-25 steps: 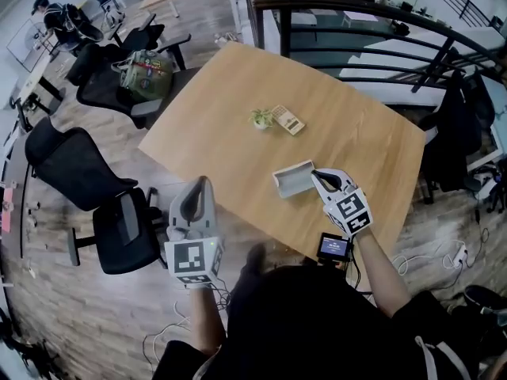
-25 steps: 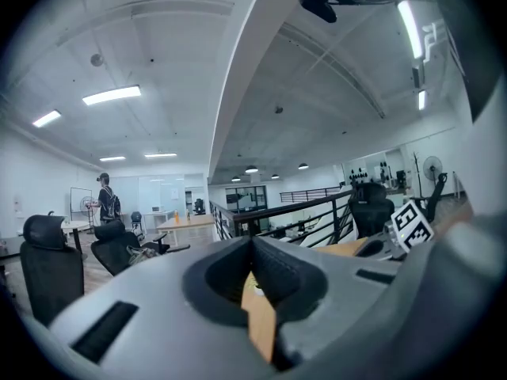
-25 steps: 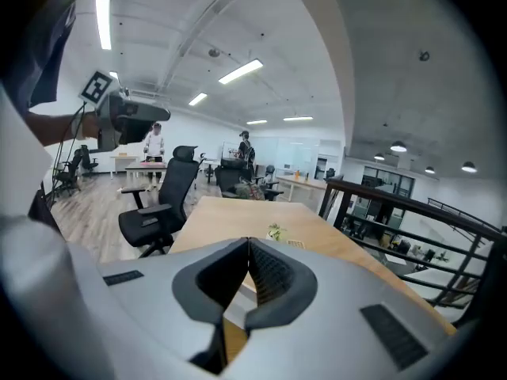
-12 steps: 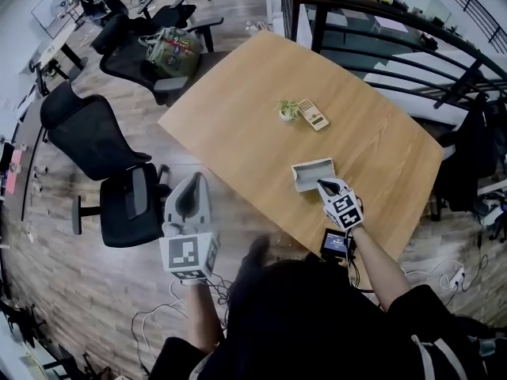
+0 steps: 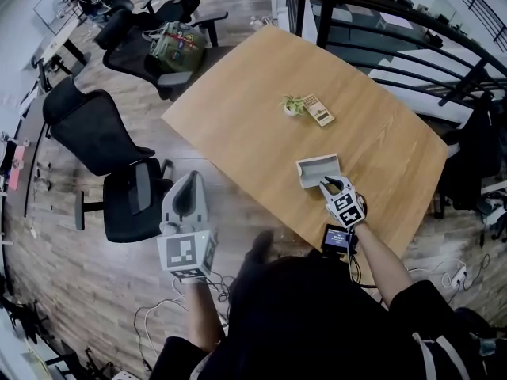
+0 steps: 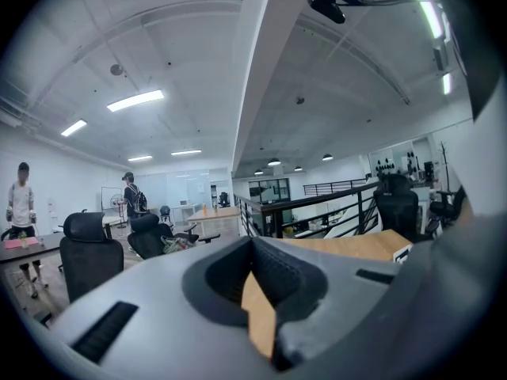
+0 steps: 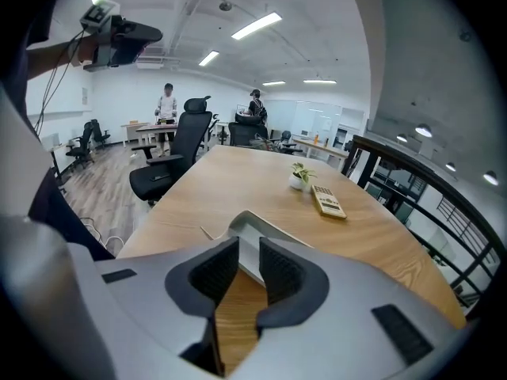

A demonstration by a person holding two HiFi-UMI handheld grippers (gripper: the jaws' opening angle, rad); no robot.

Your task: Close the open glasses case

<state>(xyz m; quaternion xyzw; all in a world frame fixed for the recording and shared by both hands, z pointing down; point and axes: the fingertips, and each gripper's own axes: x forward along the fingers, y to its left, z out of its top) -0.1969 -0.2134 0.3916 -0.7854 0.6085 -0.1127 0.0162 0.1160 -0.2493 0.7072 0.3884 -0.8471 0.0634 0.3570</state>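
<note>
Right gripper [image 5: 325,182] lower, tilted; opening jaws empty

The pale grey glasses case [image 5: 318,169] lies open on the desk [image 5: 253,109], lid standing up, near the edge closest to me.

1 glasses case [image 5: 318,169], 1 sm. potted plant [image 5: 293,106], 1 calculator [image 5: 318,110], 1 green backpack [image 5: 177,39], 1 wooden surface [image 5: 238,109]
</note>
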